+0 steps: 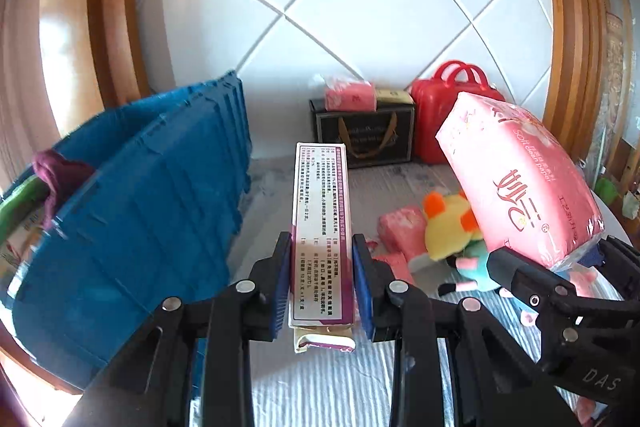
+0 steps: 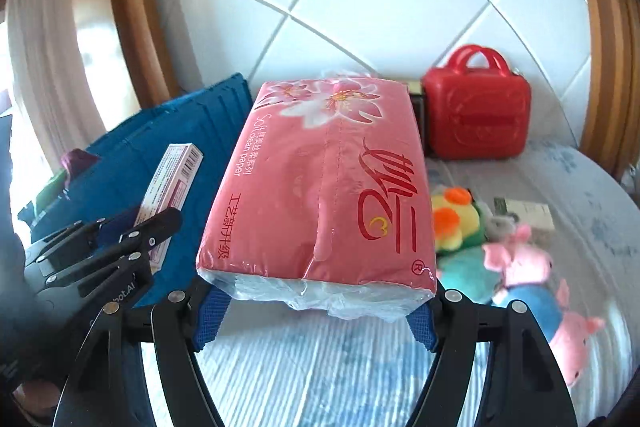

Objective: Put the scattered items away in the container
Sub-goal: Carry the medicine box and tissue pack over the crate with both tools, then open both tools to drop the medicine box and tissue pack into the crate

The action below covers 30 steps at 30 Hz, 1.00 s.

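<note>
Left claw (image 1: 322, 279) pinching a slim box (image 1: 322, 227), long axis straight ahead; right claw (image 2: 316, 311) clamped on a pink tissue pack (image 2: 320, 183); blue bin (image 1: 132, 227) just left, nearer the left claw

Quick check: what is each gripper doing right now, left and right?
Left gripper: shut on the narrow printed box.
Right gripper: shut on the pink tissue pack.
</note>
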Available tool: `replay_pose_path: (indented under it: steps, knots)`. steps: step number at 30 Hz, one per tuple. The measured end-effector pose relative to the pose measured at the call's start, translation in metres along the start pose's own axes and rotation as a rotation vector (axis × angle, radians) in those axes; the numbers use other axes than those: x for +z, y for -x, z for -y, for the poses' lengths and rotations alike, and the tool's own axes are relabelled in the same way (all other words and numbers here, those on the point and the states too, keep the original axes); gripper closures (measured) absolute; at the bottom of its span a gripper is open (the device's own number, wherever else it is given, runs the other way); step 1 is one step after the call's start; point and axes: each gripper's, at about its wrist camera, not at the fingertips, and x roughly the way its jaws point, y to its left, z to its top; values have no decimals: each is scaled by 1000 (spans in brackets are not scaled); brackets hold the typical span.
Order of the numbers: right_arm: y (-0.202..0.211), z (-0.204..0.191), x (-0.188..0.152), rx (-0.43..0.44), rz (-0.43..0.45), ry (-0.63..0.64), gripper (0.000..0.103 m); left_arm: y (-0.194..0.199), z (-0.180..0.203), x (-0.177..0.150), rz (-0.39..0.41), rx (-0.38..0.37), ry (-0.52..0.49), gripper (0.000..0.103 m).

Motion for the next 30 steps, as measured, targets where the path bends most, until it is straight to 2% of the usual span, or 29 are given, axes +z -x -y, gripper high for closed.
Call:
replay_pose_path:
  steps: [4,9,12,16,19,22,24,27,30]
  knots:
    - [-2,-54,42,96,35,43,28,35,-50,32,57,52,43,75]
    - [-7,-144,80,187,78,157,28,77,-130,57,128,167,71,75]
    - [-16,-202,91,243,88,221,28,90,-189,61,132,252,95,75]
    - [-40,-270,89,308,60,271,28,83,-271,54,39,341,129,75]
    - [-66,-311,79,342,-16,276,28,65,-320,41,-76,342,158,75]
    - [-96,-341,69,322,-112,271,28,41,-355,29,-197,306,188,75]
    - [-118,-350,59,291,-181,259,28,28,-366,24,-248,272,194,75]
    - [-150,-354,57,249,-291,227,28,9,-364,31,-270,244,175,75]
    - [-162,-357,52,184,-331,265,28,1,-359,35,-289,219,153,75]
